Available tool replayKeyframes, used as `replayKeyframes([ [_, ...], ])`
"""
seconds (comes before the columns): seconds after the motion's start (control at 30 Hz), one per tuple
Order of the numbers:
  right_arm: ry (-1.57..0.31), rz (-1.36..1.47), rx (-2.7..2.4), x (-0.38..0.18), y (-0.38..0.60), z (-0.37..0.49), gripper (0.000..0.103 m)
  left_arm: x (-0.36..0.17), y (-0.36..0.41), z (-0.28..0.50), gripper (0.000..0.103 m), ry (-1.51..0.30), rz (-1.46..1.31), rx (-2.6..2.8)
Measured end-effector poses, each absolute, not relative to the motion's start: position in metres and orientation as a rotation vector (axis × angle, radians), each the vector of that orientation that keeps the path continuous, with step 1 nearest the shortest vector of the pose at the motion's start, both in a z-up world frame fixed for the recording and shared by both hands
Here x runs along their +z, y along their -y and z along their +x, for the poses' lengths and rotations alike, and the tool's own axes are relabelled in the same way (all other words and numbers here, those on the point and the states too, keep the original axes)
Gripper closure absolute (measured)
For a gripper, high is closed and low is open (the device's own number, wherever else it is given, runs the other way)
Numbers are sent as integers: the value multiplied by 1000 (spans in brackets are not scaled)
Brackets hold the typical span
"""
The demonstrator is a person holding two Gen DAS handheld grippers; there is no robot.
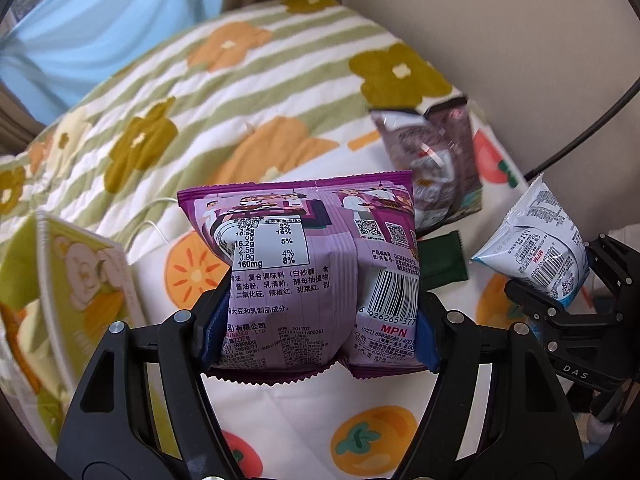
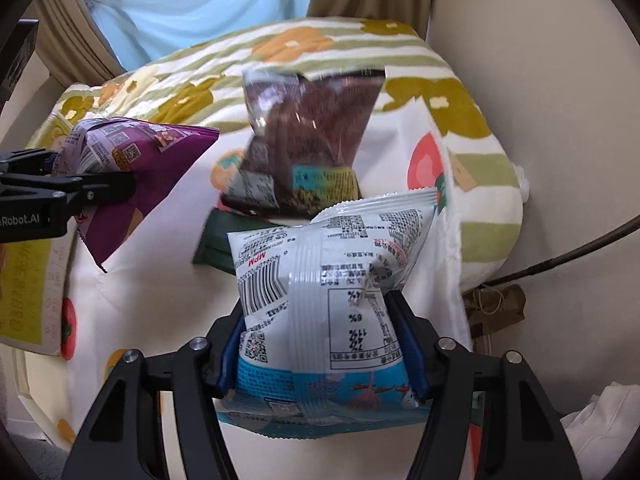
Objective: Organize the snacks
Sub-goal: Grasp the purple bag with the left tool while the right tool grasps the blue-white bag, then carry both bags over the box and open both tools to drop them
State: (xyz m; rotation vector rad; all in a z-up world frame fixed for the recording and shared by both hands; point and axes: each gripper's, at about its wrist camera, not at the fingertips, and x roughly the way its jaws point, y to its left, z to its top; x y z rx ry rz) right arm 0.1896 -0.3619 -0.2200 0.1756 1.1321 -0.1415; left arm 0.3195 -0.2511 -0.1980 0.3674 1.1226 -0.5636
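Note:
A purple snack bag (image 1: pixel 304 256) with its printed back toward the camera is held off the cloth, and my left gripper (image 1: pixel 320 320) is shut on its lower half. In the right wrist view the same purple bag (image 2: pixel 140 160) and left gripper (image 2: pixel 80 188) show at the left. My right gripper (image 2: pixel 320 344) is shut on a white and blue snack bag (image 2: pixel 332 280), which also shows at the right of the left wrist view as the white bag (image 1: pixel 536 248). Beyond both lie a dark brown bag (image 2: pixel 308 136), blurred, and a small dark green packet (image 2: pixel 216 244).
A white cloth printed with fruit (image 1: pixel 400 420) covers a flowered, striped quilt (image 1: pixel 200 92). A yellow-green package (image 1: pixel 80 280) lies at the left edge. A beige wall (image 2: pixel 540 80) and a dark cable (image 2: pixel 560 260) are at the right, with curtains (image 2: pixel 192 0) behind.

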Motion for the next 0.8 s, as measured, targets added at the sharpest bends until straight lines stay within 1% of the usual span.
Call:
replayKeyframes([
  [0.17,-1076,154,-113,-184,359,180,43,-157,236,298,33,-1049,323,-521],
  [0.33,-1006,81,-39,-142,340,178,43,-116,205,276,33,-976,260,-446],
  [0.53,-922,5,90,-98,298,183,43,-75,145,257,33,-915,185,-327],
  [0.8,-840,-46,242,-62,217,201,43,-48,40,248,33,-871,107,-174],
])
